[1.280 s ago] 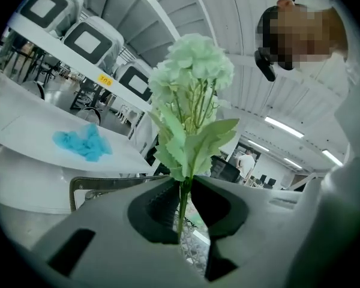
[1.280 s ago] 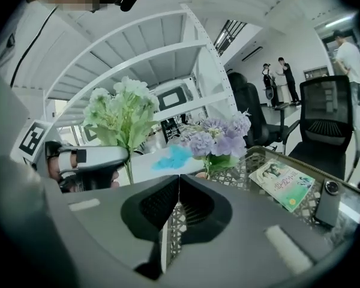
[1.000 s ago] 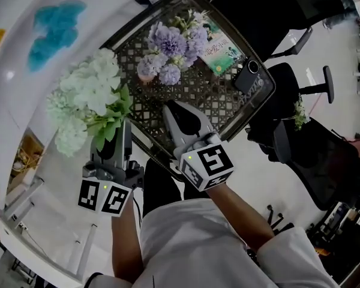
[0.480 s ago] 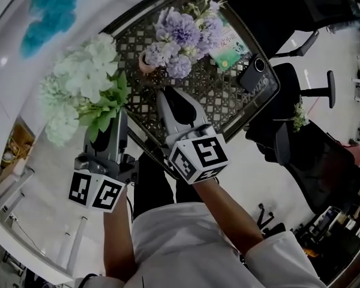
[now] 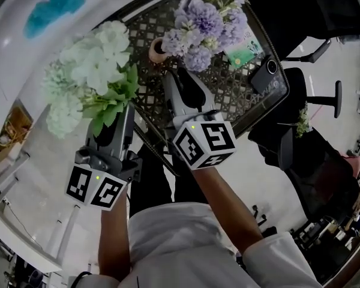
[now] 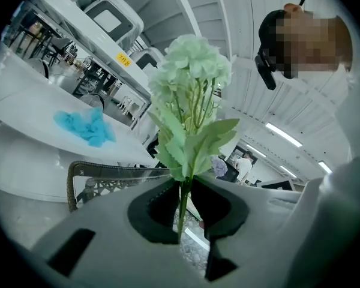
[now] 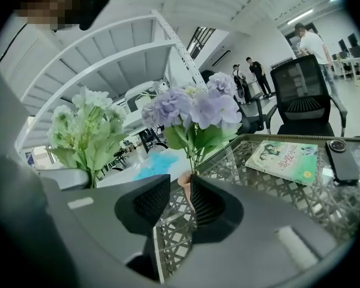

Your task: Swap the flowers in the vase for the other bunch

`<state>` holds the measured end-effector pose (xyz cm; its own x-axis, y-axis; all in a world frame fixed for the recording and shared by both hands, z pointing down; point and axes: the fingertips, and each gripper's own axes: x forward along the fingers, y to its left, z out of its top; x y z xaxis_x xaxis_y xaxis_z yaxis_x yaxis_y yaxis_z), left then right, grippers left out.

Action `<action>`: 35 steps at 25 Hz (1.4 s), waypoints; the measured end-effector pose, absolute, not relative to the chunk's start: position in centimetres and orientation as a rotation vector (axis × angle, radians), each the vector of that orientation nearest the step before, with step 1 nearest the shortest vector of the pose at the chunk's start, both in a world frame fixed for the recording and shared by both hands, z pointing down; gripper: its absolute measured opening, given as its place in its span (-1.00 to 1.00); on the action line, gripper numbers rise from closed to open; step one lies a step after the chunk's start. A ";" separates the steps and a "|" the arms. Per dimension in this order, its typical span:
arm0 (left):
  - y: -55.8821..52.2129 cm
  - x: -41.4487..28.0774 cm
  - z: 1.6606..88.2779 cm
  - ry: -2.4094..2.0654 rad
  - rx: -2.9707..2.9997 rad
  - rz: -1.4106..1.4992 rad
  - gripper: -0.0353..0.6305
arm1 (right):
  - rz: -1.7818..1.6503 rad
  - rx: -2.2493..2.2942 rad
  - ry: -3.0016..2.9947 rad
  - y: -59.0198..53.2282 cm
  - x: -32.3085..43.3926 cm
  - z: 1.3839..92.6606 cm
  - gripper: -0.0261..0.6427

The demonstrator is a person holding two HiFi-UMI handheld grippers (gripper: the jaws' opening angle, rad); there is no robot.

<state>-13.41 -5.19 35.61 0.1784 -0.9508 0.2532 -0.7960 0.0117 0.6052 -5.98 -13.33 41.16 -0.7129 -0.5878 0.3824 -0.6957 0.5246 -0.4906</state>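
Observation:
A bunch of purple flowers (image 5: pixel 207 26) stands in a small pink vase (image 5: pixel 158 48) on the wicker-patterned glass table (image 5: pixel 231 98). My right gripper (image 5: pixel 177 78) points at the vase from just short of it. Its jaws have just been opening, and nothing is between them. In the right gripper view the vase (image 7: pixel 185 183) shows beyond the gap of that gripper (image 7: pixel 180 200), under the purple flowers (image 7: pixel 192 110). My left gripper (image 5: pixel 111 123) is shut on the stem of a white-green bunch (image 5: pixel 93 77), held upright left of the table. The stem (image 6: pixel 183 206) runs between the pads of the left gripper (image 6: pixel 183 188).
A green book (image 5: pixel 243 54) and a black phone (image 5: pixel 265 74) lie on the table's far right part. A blue cloth (image 5: pixel 51 8) lies on a white table at the left. Black office chairs (image 5: pixel 312 155) stand to the right.
The right gripper's jaws have spread apart and it now stands closer to the vase. The left gripper still holds the white-green bunch, a little lower.

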 end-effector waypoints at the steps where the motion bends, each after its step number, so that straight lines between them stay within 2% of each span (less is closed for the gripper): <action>1: -5.3 -13.4 35.8 -1.648 1.809 -0.310 -0.71 | 0.956 1.101 -2.590 -13.5 -6.0 41.4 -0.62; 13: -4.4 -12.1 37.3 -1.606 1.772 -0.351 -0.71 | 0.989 1.110 -2.612 -14.7 -7.2 42.5 -0.48; 35: -3.0 -12.6 40.2 -1.617 1.705 -0.359 -0.71 | 1.012 1.145 -2.658 -18.4 -7.9 44.4 -0.46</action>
<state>-12.63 -3.00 40.22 0.1641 -0.9445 0.2846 -0.7357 0.0750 0.6732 -7.88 -18.42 44.36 -0.7187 -0.6214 0.3119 -0.6716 0.5041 -0.5430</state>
